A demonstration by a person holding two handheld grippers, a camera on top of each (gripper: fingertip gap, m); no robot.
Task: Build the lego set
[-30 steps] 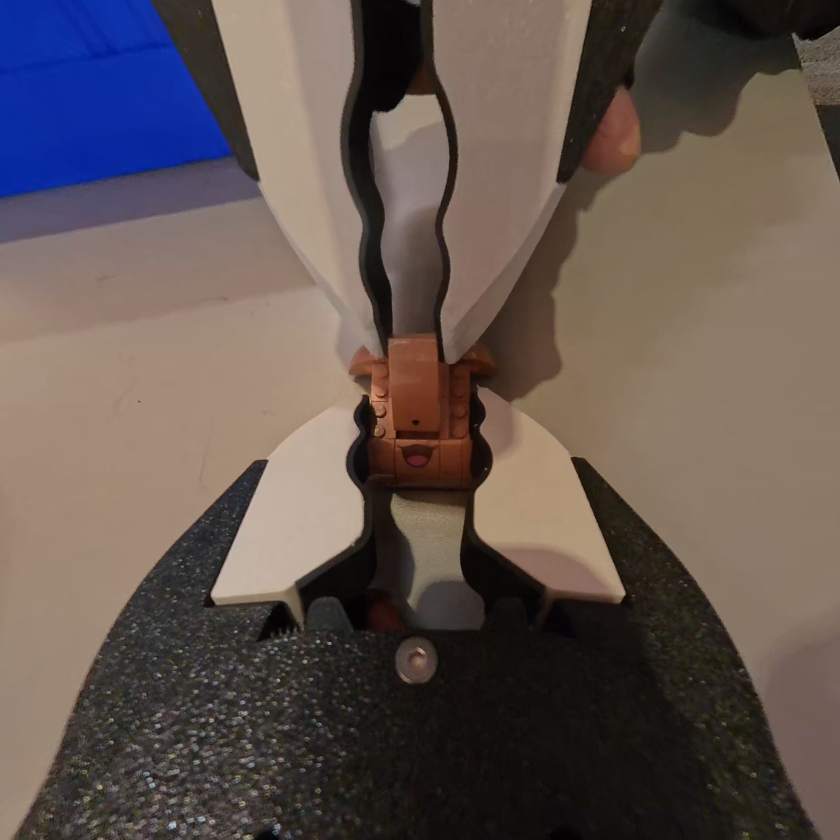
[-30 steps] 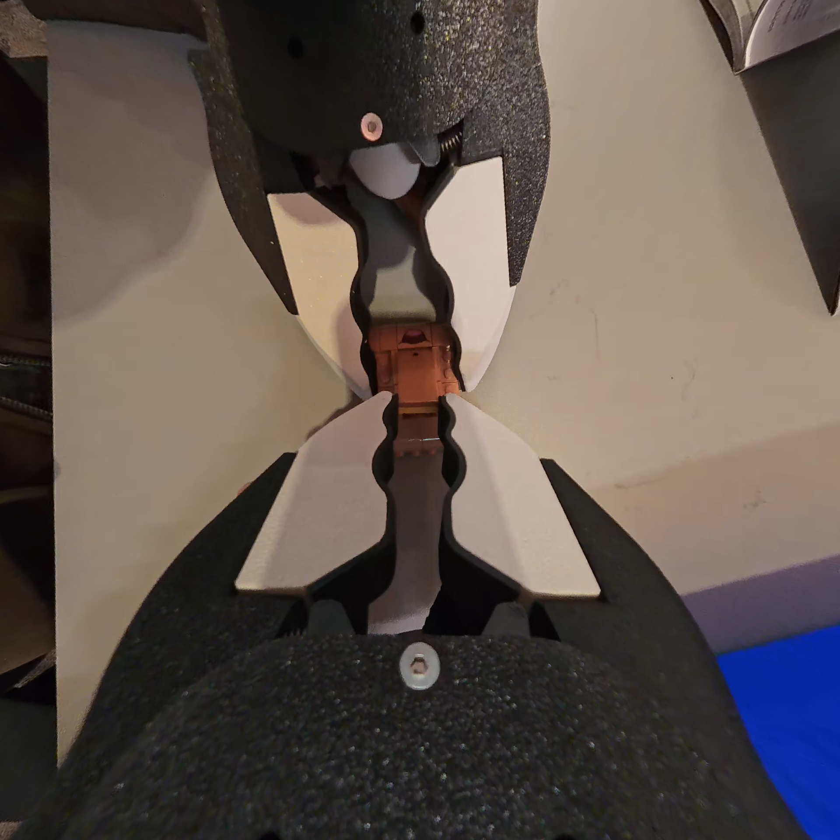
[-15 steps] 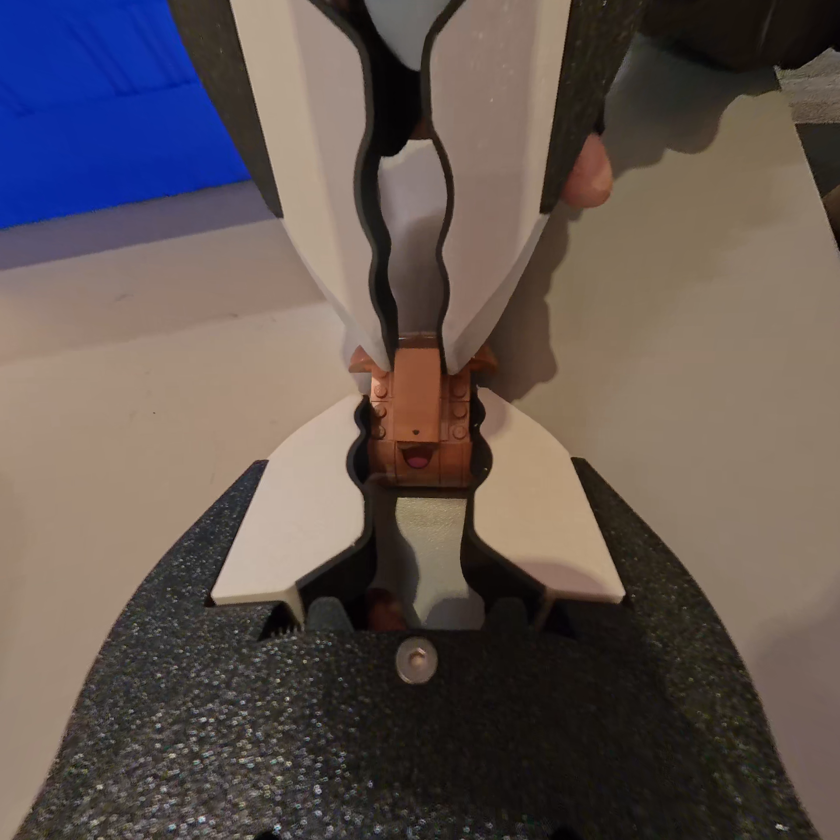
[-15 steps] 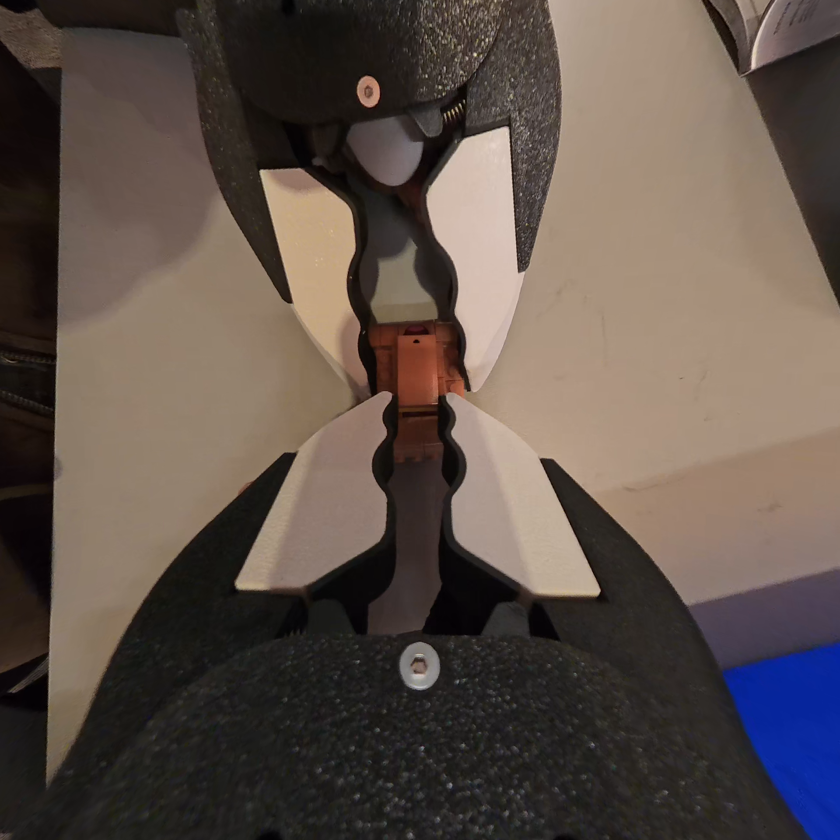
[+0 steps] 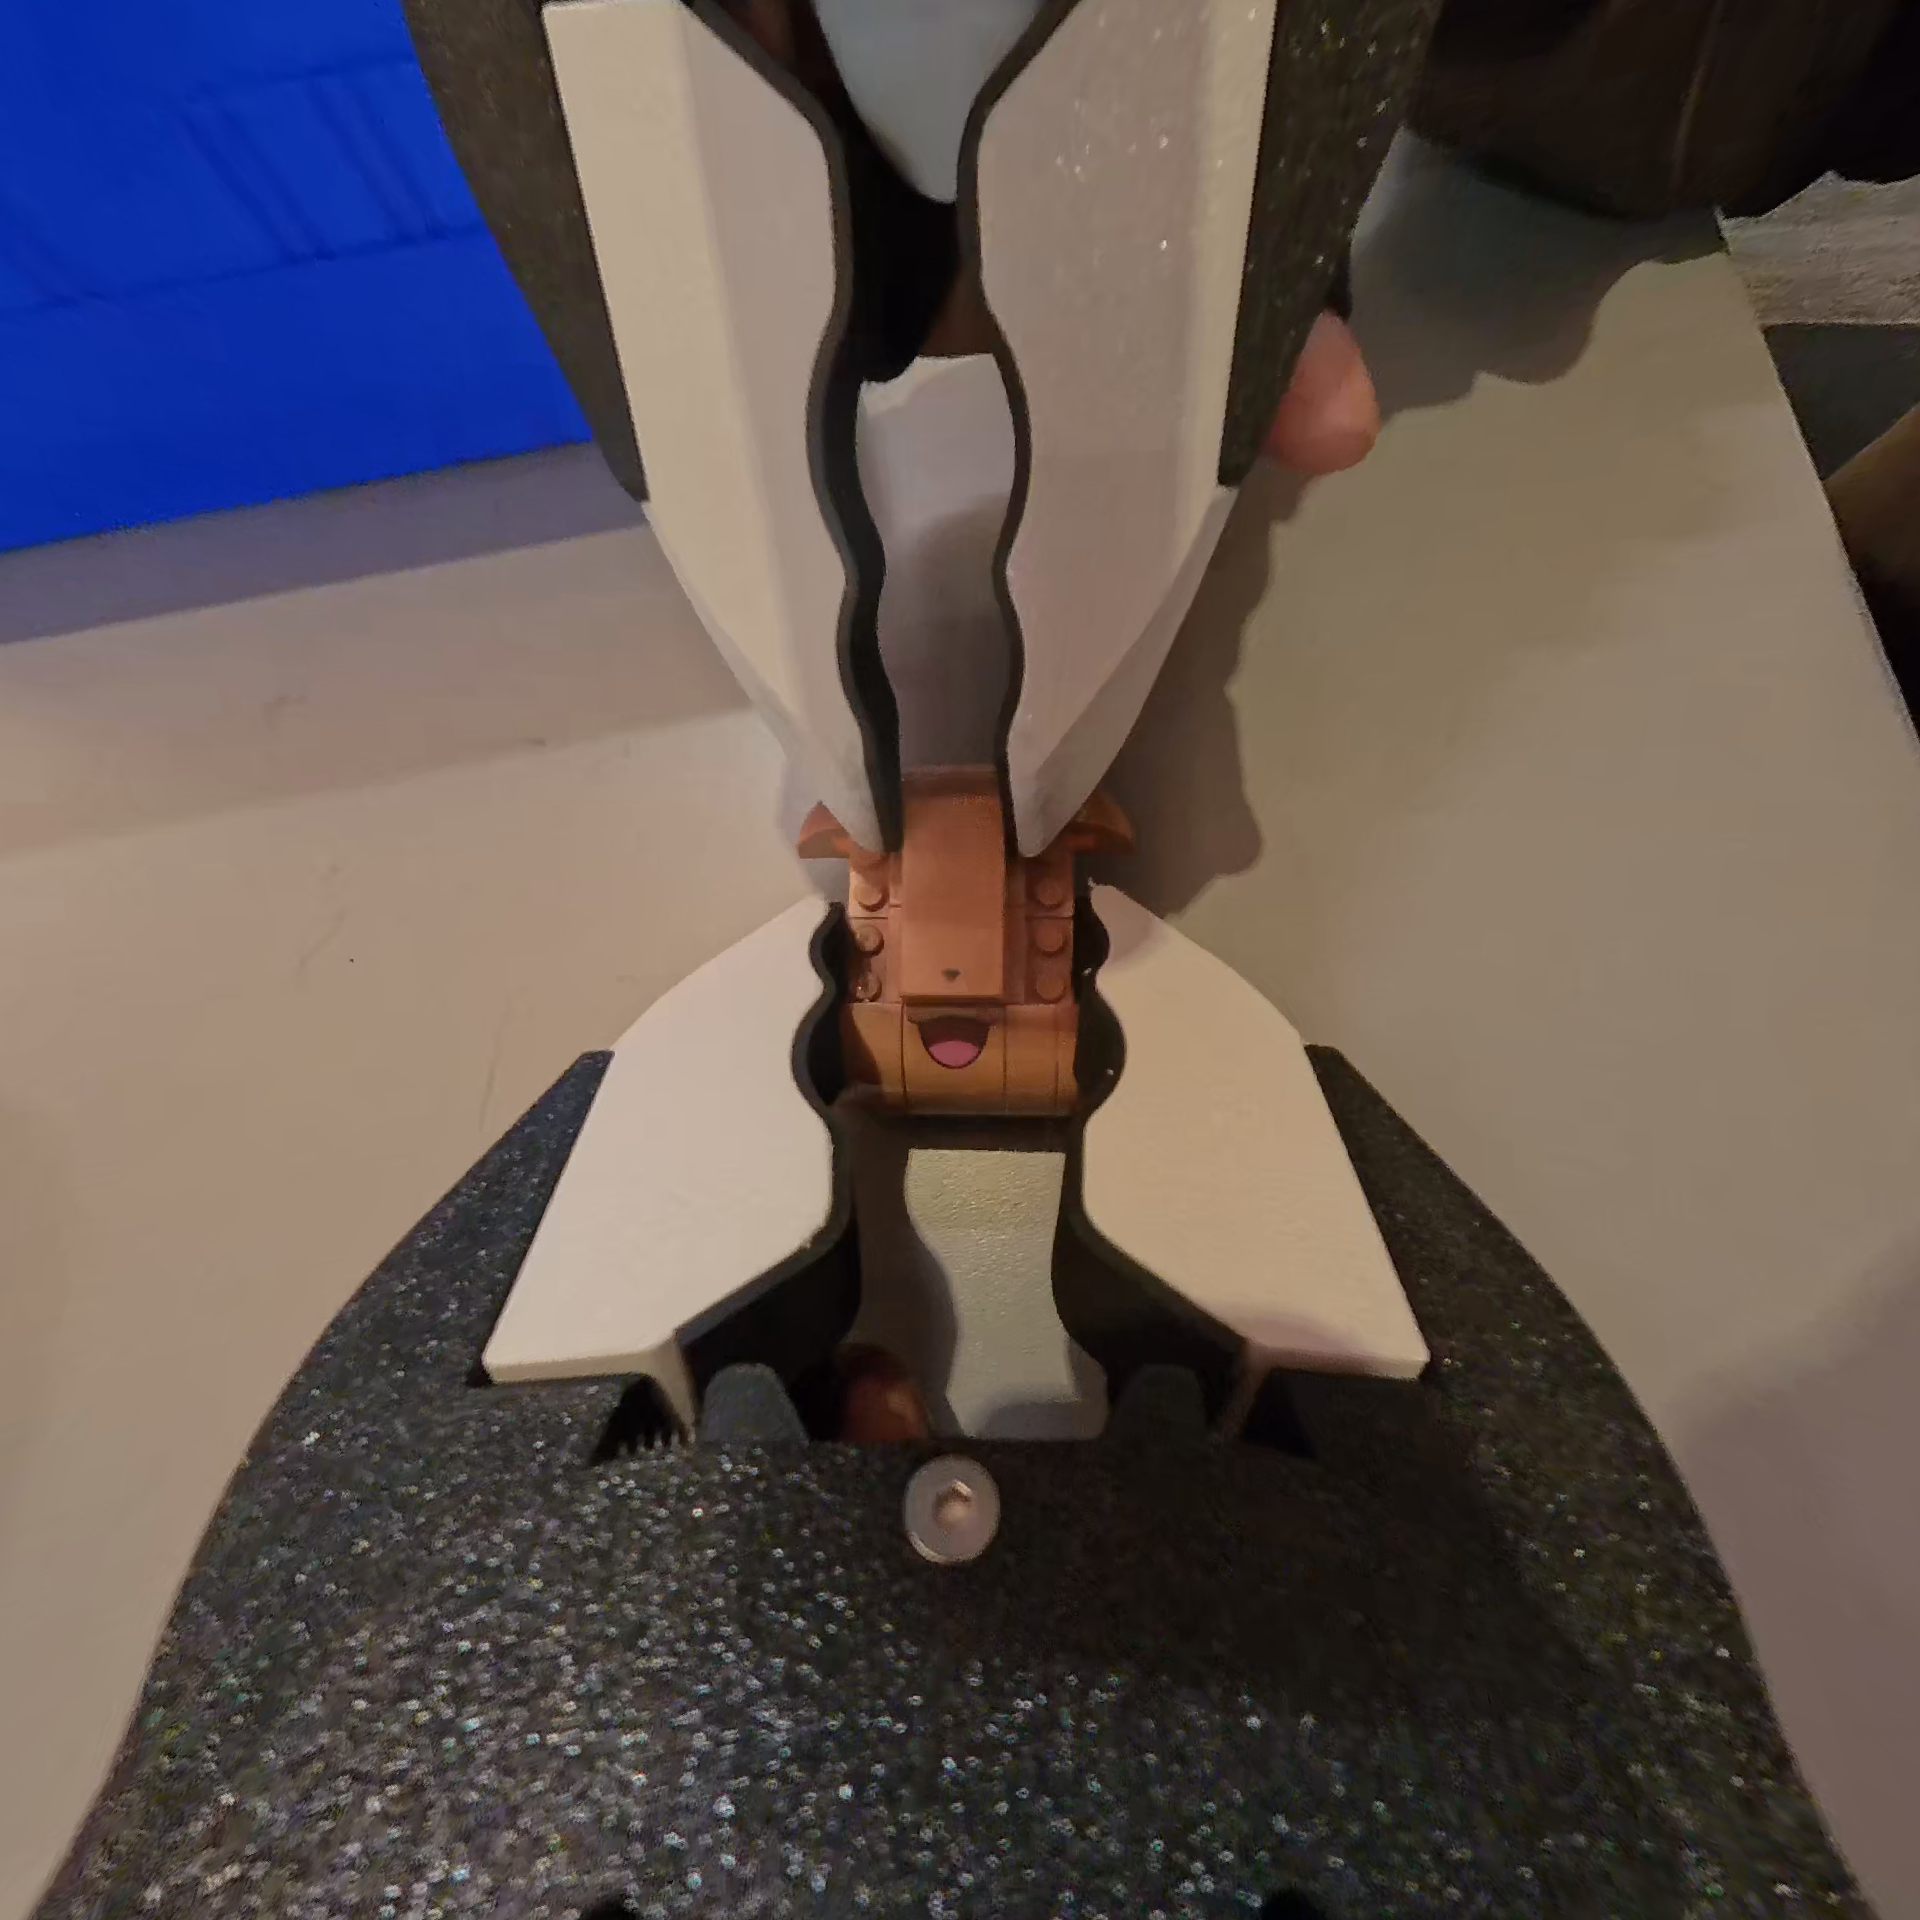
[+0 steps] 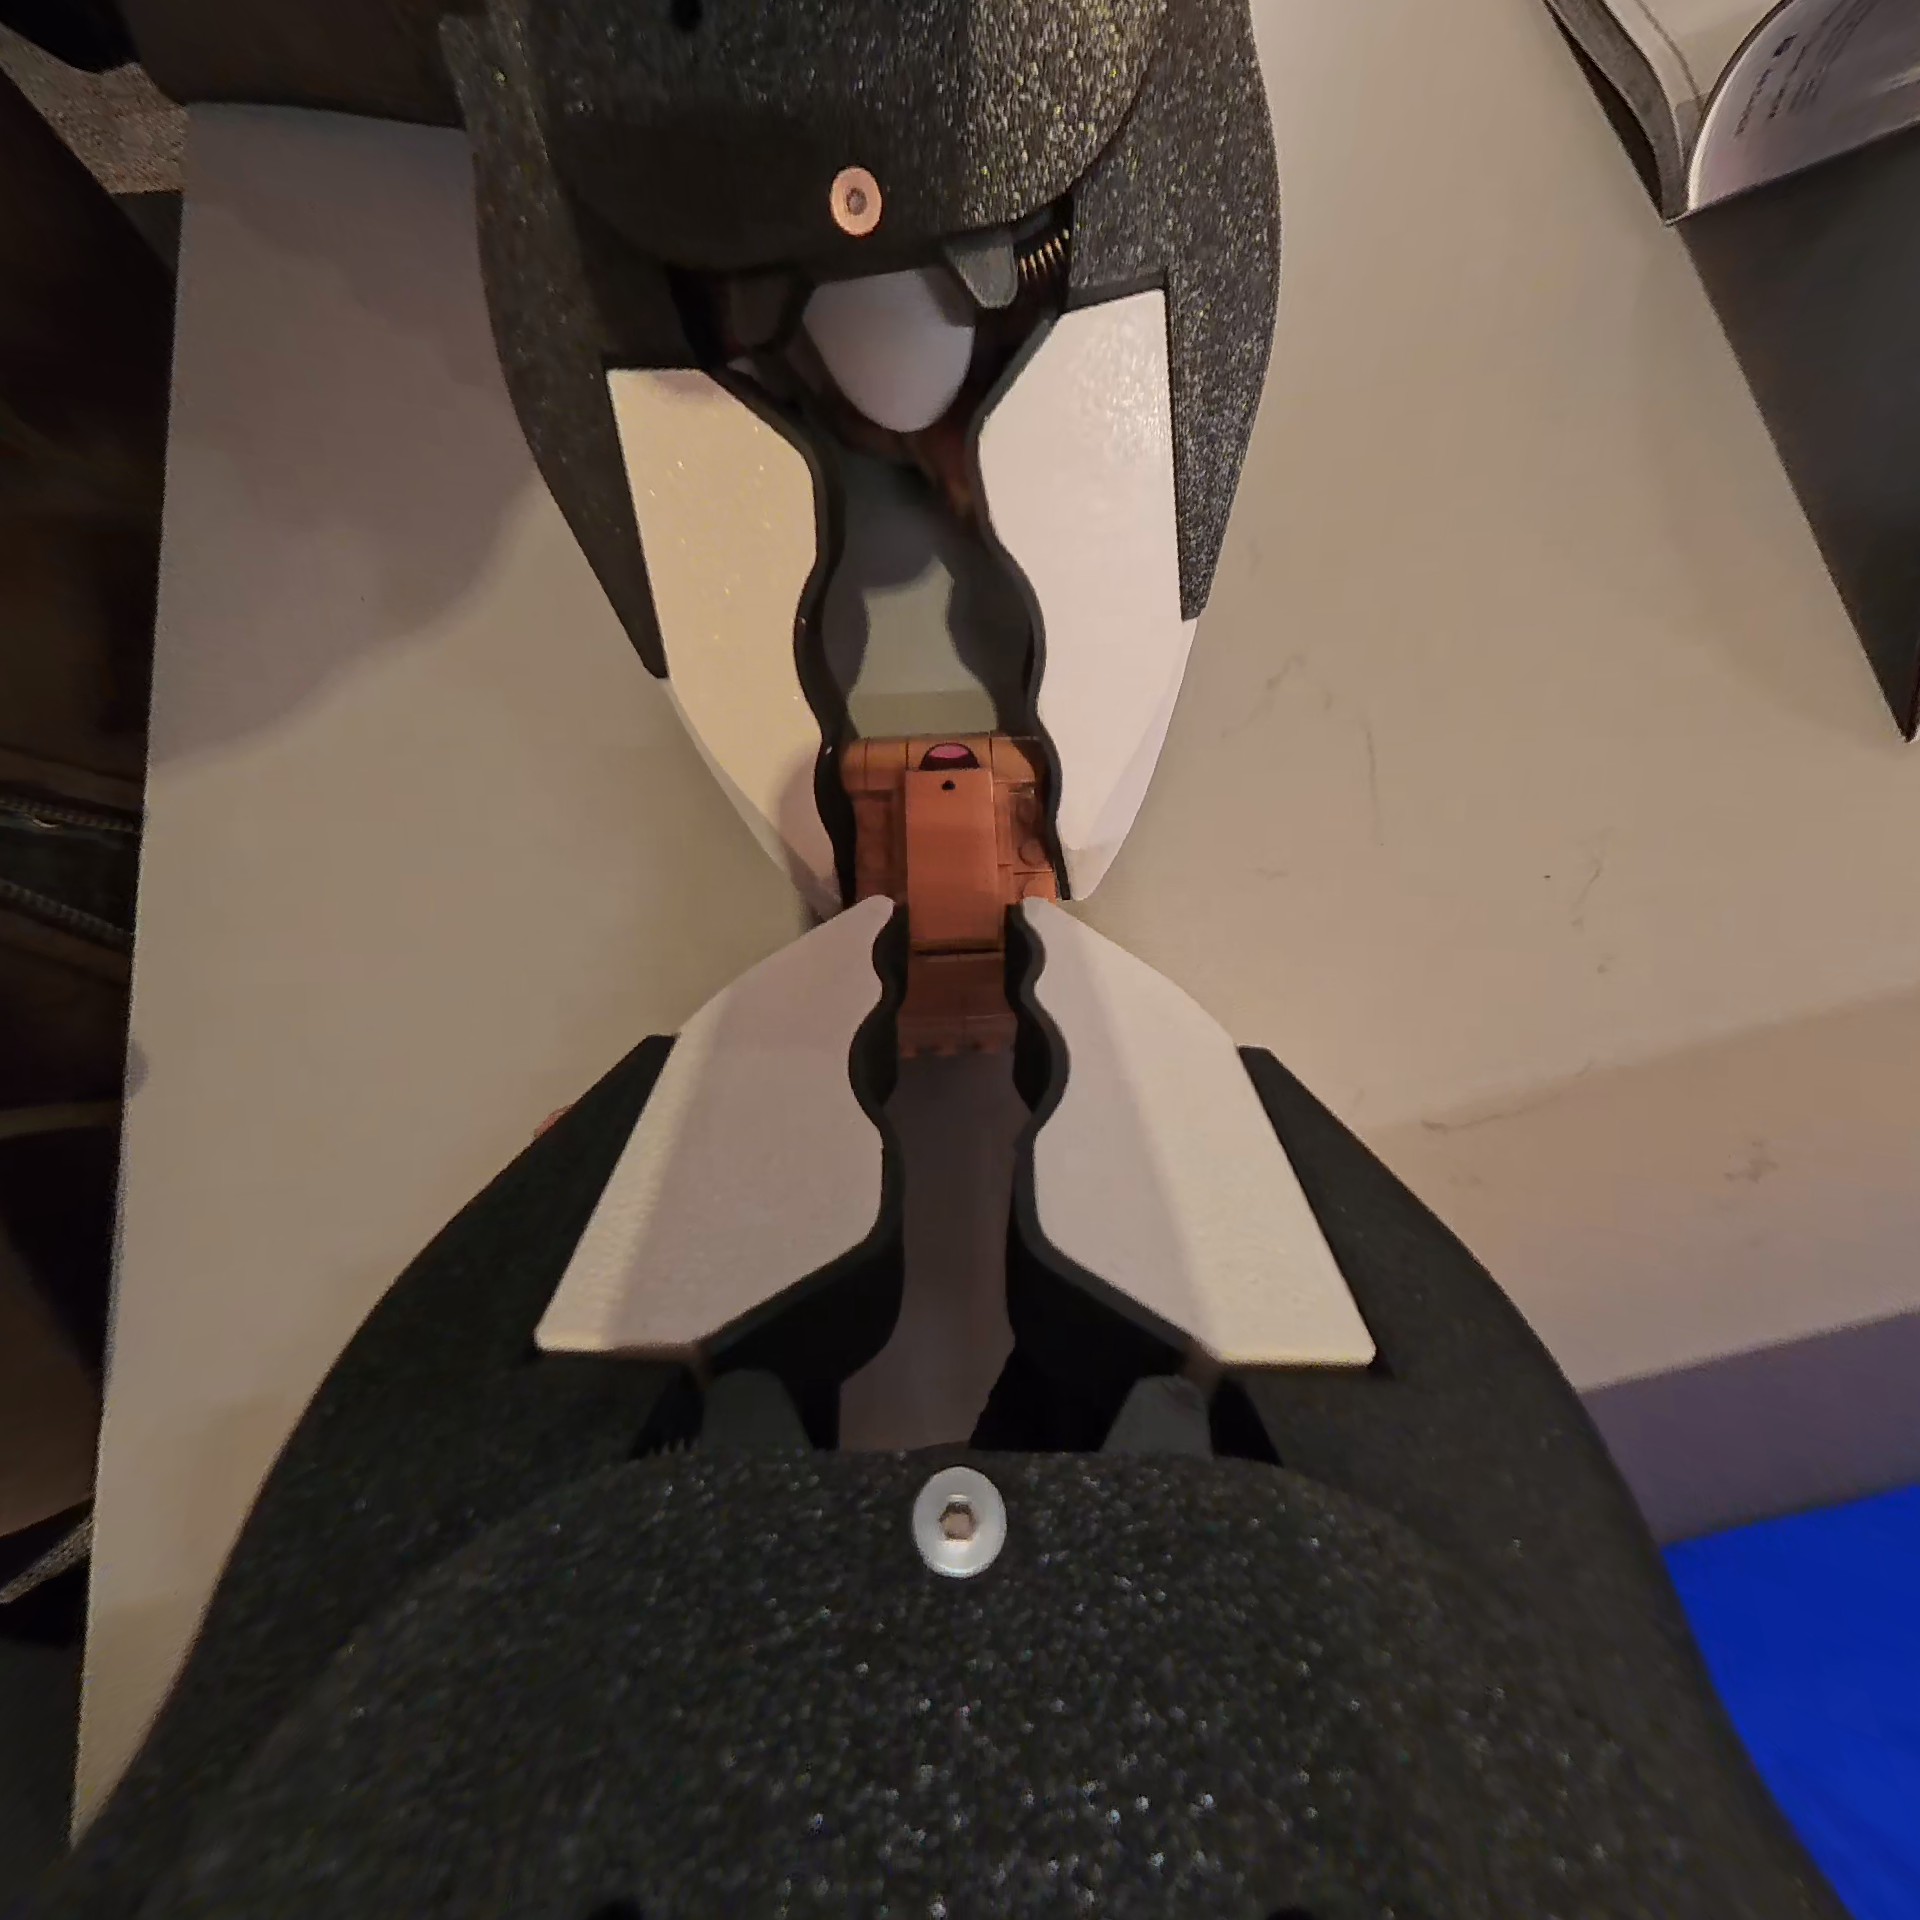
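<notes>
1. Shifted only a little since one second ago: right gripper (image 5: 948,831) come slightly nearer to the left gripper (image 5: 956,920) in the left wrist view, with the person's fingertip (image 5: 1325,400) beside it now lower in the picture; brown lego model (image 5: 951,1049) kept at the same place between both.
2. Held in the air above the pale bench (image 5: 1507,831), not resting on it, tip to tip between the two grippers.
3. Left jaws closed on the wide sides of the model, near the printed smiling mouth; clamped, with the studded side faces partly hidden behind the white fingers.
4. Right jaws closed tightly on the narrow smooth strip (image 5: 951,904) along the middle of the model, at the end away from the mouth.
5. Same grip seen from the right wrist view: right gripper (image 6: 954,914) pinching the strip, left gripper (image 6: 951,883) opposite, model (image 6: 951,831) upside down there, mouth at the far end.
6. Hidden or hard to make out: underside of the model; the two small rounded brown parts sticking out behind the right fingertips, mostly covered; something brown and round deep inside the left gripper body, too dark to name.
7. Cut off at the upper right of the right wrist view: dark grey container (image 6: 1818,364) with a curled printed sheet (image 6: 1766,114) at its top; impossible to say if the sheet lies inside or only on it.
8. Blue surface (image 5: 208,260) beyond the bench edge, also cut off.
</notes>
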